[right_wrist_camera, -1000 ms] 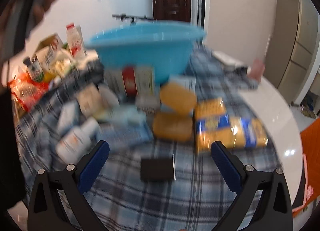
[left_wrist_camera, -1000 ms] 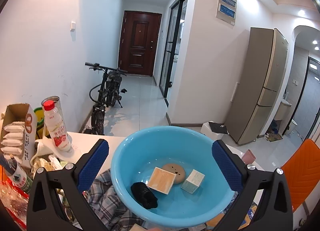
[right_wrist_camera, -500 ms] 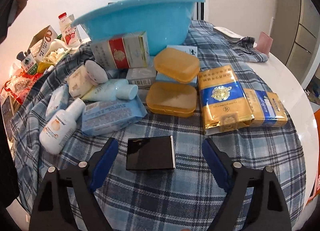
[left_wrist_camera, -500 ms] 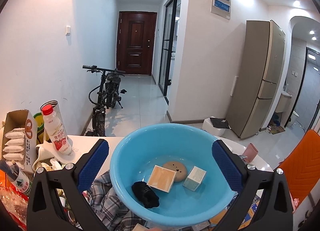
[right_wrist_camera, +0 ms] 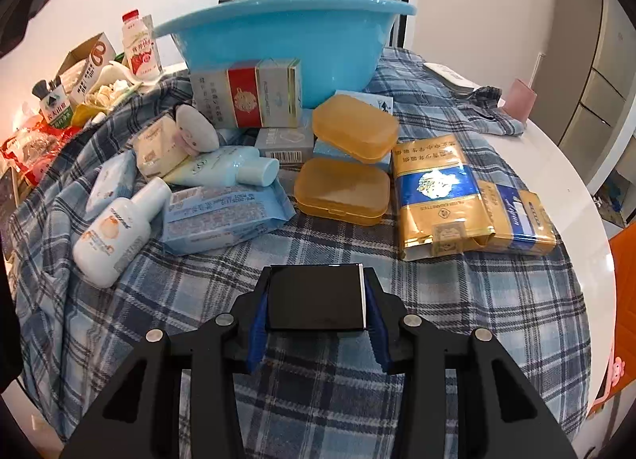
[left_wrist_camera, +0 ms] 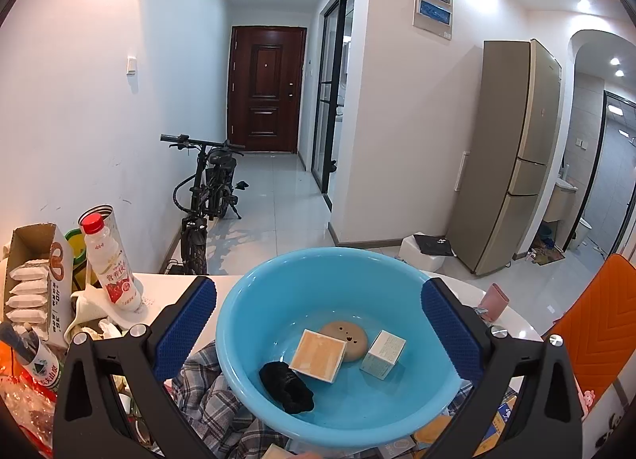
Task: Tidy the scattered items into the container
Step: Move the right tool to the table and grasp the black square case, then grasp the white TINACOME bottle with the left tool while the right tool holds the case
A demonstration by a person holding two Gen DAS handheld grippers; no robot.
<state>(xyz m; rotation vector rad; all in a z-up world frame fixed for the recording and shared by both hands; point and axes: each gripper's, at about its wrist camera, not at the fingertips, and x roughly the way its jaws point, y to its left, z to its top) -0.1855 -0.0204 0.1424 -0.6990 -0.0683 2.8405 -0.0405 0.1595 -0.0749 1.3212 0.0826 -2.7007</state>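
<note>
The right gripper is seen closed on a black box, the blue pads pressed against its two short sides, low over the plaid cloth. Beyond it, at about 11 o'clock, a wipes pack and a white bottle are laid side by side, with a pale blue tube just behind them. At 12 o'clock two amber cases are stacked, the upper one tilted on the lower. At 1 o'clock a gold carton is set flat, touching a second gold pack on its right. Farther off, a red-and-white carton is propped against the blue basin, which is placed at the far edge of the cloth. The left gripper is held wide open above the basin, nothing between its pads. Inside the basin a black bundle is found nearest, then a tan box, a small white box at 1 o'clock and a round brown piece behind. A drink bottle is stood at 10 o'clock.
</note>
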